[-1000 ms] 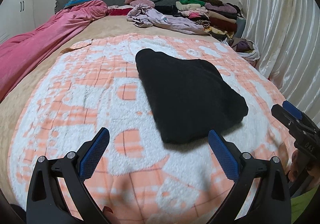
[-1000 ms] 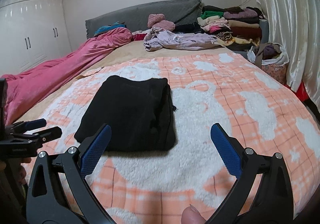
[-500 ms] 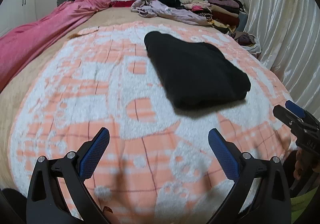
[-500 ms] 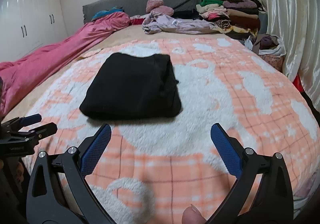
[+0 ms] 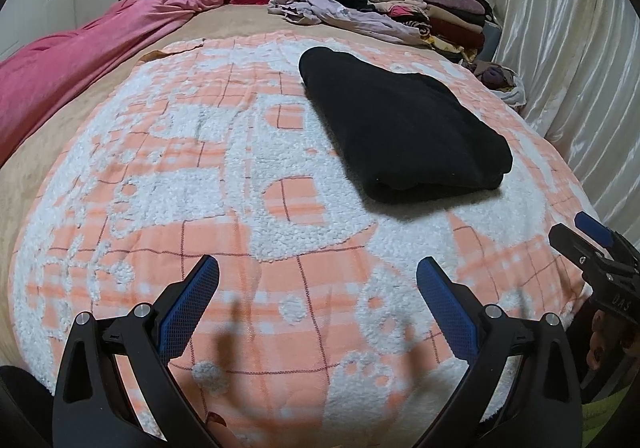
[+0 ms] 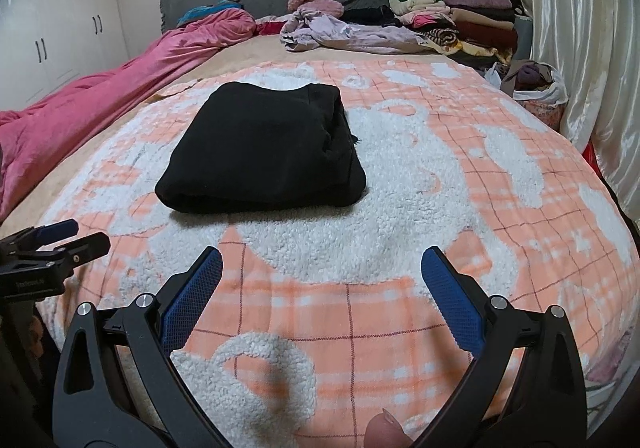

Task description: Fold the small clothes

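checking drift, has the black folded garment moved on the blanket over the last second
No. The black folded garment keeps its place on the blanket's white patches; only the cameras pulled back.

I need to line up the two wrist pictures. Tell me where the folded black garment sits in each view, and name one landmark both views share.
Left wrist view: the folded black garment lies right of centre in the upper half, on the orange-and-white blanket.
Right wrist view: the same garment lies left of centre, ahead of the open right gripper.
Shared landmark: the stack of folded clothes at the far right by the headboard.
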`<state>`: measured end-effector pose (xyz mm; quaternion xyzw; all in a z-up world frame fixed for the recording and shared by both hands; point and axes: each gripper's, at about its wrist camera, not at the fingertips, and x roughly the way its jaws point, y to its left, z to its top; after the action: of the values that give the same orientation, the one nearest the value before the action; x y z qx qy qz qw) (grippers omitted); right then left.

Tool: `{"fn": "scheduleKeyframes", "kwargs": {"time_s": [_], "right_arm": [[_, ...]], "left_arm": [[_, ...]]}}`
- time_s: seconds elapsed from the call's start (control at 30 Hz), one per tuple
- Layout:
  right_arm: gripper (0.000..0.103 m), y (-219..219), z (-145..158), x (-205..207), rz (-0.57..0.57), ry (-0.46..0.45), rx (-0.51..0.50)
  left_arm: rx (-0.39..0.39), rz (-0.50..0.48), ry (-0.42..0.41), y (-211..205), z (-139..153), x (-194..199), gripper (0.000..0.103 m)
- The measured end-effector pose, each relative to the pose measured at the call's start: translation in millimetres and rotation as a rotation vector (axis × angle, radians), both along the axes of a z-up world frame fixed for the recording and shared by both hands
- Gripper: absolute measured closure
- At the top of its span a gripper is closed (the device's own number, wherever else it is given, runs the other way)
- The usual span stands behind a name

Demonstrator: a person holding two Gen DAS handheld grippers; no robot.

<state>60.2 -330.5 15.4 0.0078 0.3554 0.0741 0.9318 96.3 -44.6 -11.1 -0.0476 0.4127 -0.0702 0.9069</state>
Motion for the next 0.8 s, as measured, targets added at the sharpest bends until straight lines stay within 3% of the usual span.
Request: {"fn": "scheduleKeyframes", "kwargs": {"time_s": [0.8], "right_arm": [[0.009,7,-14,13,0.007,0.004,0.008]], "left_arm": [[0.017,0.013,0.002,4,-13,10,0.004]]}}
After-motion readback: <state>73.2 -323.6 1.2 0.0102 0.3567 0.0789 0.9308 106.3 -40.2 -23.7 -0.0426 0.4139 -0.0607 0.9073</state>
